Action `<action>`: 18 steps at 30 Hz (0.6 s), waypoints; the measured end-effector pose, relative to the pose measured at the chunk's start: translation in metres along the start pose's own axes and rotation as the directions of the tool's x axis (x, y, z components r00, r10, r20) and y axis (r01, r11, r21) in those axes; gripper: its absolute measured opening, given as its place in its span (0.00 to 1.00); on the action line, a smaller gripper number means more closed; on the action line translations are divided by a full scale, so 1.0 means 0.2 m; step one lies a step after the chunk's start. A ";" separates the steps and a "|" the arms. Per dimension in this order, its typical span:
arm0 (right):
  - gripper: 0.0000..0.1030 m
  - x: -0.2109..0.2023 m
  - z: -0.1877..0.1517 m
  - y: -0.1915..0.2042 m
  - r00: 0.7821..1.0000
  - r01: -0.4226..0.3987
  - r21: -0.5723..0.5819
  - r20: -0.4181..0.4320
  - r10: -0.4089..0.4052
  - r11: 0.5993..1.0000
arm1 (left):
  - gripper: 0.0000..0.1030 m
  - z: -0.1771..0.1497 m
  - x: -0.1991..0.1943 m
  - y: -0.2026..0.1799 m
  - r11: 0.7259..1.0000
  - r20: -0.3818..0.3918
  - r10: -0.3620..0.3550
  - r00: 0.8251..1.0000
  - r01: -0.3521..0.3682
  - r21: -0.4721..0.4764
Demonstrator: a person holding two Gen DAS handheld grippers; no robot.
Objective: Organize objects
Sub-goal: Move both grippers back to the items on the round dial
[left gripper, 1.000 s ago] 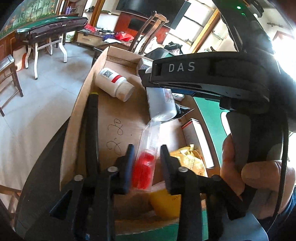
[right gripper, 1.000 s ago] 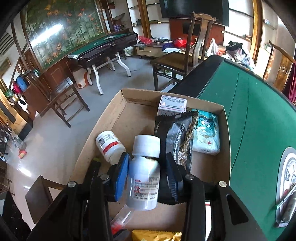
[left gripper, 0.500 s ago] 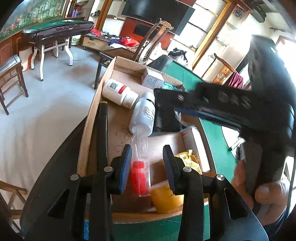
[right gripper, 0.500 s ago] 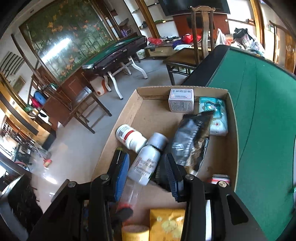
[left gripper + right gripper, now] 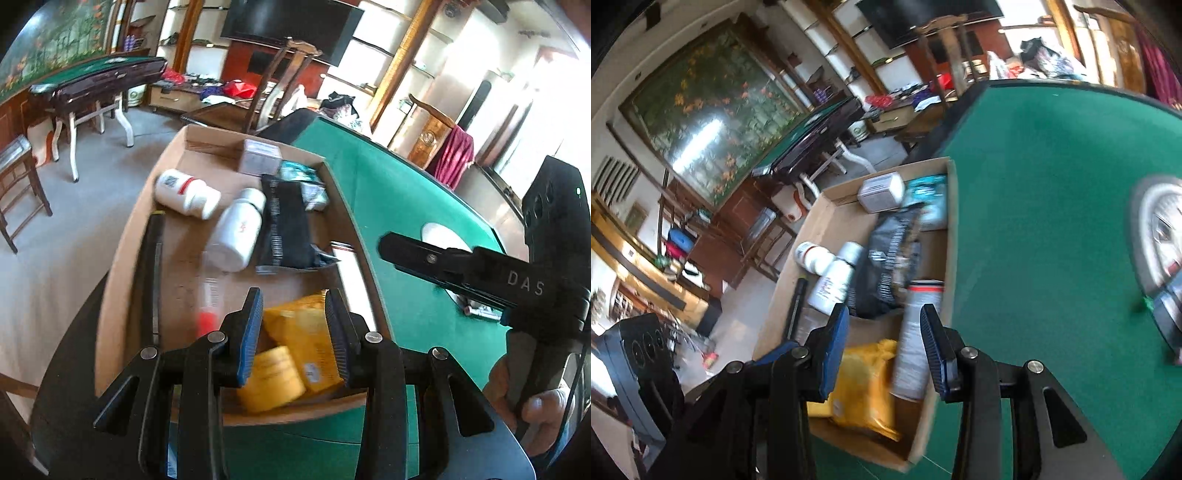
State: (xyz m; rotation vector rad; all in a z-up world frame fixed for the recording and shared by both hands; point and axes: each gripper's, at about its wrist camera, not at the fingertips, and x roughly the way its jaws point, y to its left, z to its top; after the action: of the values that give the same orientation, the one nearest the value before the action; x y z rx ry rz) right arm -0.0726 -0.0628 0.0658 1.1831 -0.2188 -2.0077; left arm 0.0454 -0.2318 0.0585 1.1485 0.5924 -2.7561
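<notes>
An open cardboard box [image 5: 122, 258] on the green table holds the sorted things. A white bottle with a red band [image 5: 184, 192] and a plain white bottle [image 5: 240, 229] lie side by side next to a black pouch [image 5: 284, 225]. A clear tube with a red cap [image 5: 208, 295] lies left of my left gripper [image 5: 293, 332], which is open above a yellow pouch [image 5: 306, 339] and a yellow jar [image 5: 271, 380]. My right gripper [image 5: 884, 347] is open and empty over the box's near end, above the yellow pouch [image 5: 864, 384] and a long white box [image 5: 916, 332].
A grey carton [image 5: 260, 158] and a teal packet [image 5: 306, 181] sit at the box's far end, and a black rod [image 5: 151, 277] lies along its left wall. The green felt [image 5: 1052, 184] carries a white disc [image 5: 1160, 236]. Chairs and floor lie to the left.
The right gripper laid the plain white bottle in the box, let go and drew back to the right. The left gripper left the red-capped tube lying and moved right and up.
</notes>
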 end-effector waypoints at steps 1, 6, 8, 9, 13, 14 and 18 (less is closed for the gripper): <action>0.39 -0.03 -0.01 -0.04 1.000 -0.001 0.015 0.008 0.001 1.000 | 0.34 -0.01 0.00 -0.03 1.000 -0.002 0.000 1.000 0.000 0.015; 0.39 -0.30 -0.07 -0.32 0.998 0.024 0.090 0.064 -0.030 0.996 | 0.34 -0.02 0.03 -0.24 0.994 -0.027 -0.019 0.999 0.022 0.111; 0.39 -0.44 -0.08 -0.46 0.993 0.053 0.114 0.096 -0.064 0.992 | 0.34 -0.01 0.06 -0.39 0.983 -0.054 -0.043 0.998 0.052 0.178; 0.39 -0.51 -0.09 -0.54 0.989 0.069 0.135 0.119 -0.086 0.988 | 0.34 0.00 0.08 -0.46 0.974 -0.074 -0.064 0.995 0.078 0.214; 0.39 -0.79 -0.12 -0.85 0.949 0.192 0.225 0.206 -0.239 0.955 | 0.34 0.06 0.27 -0.83 0.918 -0.182 -0.098 0.978 0.160 0.363; 0.39 -0.85 -0.13 -0.92 0.930 0.233 0.253 0.225 -0.292 0.939 | 0.34 0.08 0.35 -0.93 0.899 -0.218 -0.106 0.970 0.187 0.397; 0.39 -0.98 -0.15 -1.16 0.892 0.259 0.381 0.259 -0.371 0.888 | 0.33 0.13 0.62 -1.23 0.852 -0.307 -0.079 0.949 0.224 0.474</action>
State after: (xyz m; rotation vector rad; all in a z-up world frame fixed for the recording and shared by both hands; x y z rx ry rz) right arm -0.1215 0.2378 0.0642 1.1390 -0.5888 -2.5351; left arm -0.1181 -0.0097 0.0660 1.6792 -0.0479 -3.0071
